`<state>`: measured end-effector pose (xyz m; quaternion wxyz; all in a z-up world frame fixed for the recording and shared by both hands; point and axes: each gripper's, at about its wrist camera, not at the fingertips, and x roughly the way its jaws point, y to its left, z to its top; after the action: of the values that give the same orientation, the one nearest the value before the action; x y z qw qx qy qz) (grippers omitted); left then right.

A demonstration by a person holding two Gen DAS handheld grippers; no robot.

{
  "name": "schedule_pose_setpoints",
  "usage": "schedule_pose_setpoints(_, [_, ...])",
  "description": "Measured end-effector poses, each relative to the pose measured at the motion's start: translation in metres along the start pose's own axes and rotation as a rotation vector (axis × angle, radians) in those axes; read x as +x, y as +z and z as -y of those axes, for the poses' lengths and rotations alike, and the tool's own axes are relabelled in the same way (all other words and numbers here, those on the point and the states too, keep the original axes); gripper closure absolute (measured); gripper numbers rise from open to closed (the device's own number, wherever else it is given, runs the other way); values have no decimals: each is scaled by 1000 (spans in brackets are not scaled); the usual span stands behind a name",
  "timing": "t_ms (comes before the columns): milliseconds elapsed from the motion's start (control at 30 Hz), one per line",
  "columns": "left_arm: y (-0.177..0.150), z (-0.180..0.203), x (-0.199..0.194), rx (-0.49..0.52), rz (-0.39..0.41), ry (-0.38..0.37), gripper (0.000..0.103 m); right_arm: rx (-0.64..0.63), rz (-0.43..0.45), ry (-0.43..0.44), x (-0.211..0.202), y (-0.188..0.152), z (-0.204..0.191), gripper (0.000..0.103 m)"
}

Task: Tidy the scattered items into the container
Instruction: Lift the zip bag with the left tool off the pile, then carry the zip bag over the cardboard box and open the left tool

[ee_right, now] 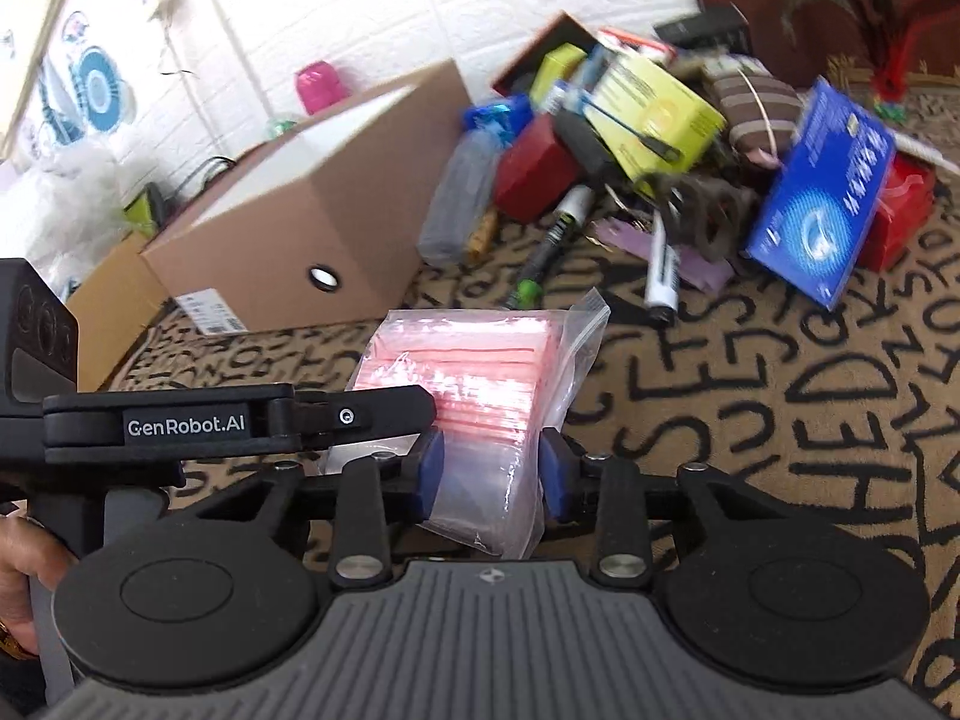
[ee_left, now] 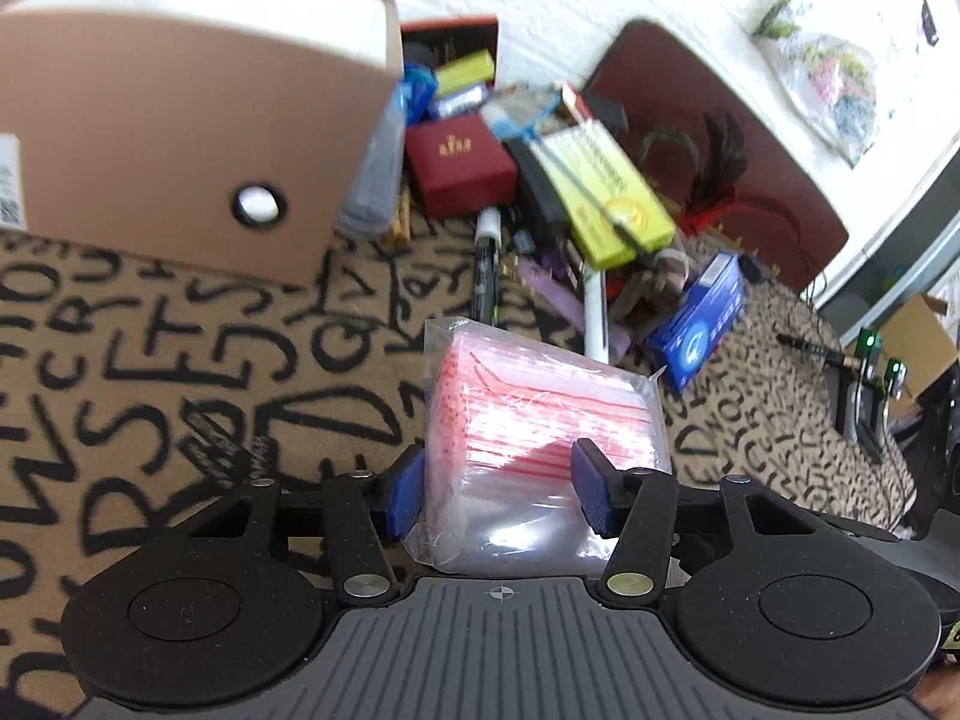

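A clear pack of red-striped zip bags [ee_left: 528, 420] is held between both grippers above the lettered cloth. My left gripper [ee_left: 501, 495] is shut on the pack's near end. My right gripper [ee_right: 489, 471] is shut on the same pack [ee_right: 480, 378], with the left gripper's black arm [ee_right: 240, 420] beside it at left. The open brown cardboard box [ee_left: 180, 120] stands at the far left and also shows in the right wrist view [ee_right: 312, 210]. A pile of scattered items lies beyond the pack: a yellow-green box [ee_left: 612, 192], a dark red box [ee_left: 459, 162], a blue box [ee_left: 699, 324], pens [ee_left: 486, 264].
The cloth with black letters [ee_left: 180, 360] covers the table. A dark red board [ee_left: 720, 138] leans on the white wall behind the pile. A second smaller carton [ee_right: 114, 300] sits left of the box. A pink cup [ee_right: 318, 84] stands behind it.
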<state>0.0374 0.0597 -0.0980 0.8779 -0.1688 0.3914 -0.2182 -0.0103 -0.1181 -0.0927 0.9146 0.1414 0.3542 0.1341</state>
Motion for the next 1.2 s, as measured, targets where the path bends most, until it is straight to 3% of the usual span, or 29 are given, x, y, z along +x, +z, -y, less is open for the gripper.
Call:
schedule_pose_setpoints(300, [61,8,-70,78,216,30,49,-159,153,74,-20,61,-59,65])
schedule_pose_setpoints(533, [133,-21,-95,76,320,124,49,-190,207,152,18,130,-109,65])
schedule_pose_setpoints(833, [198,-99,-85,-10,279,209,49,-153,76,218,104,181,-152,64])
schedule_pose_setpoints(1200, [225,-171,-41,-75,155,297,48,-40,-155,227,203,194,-166,64])
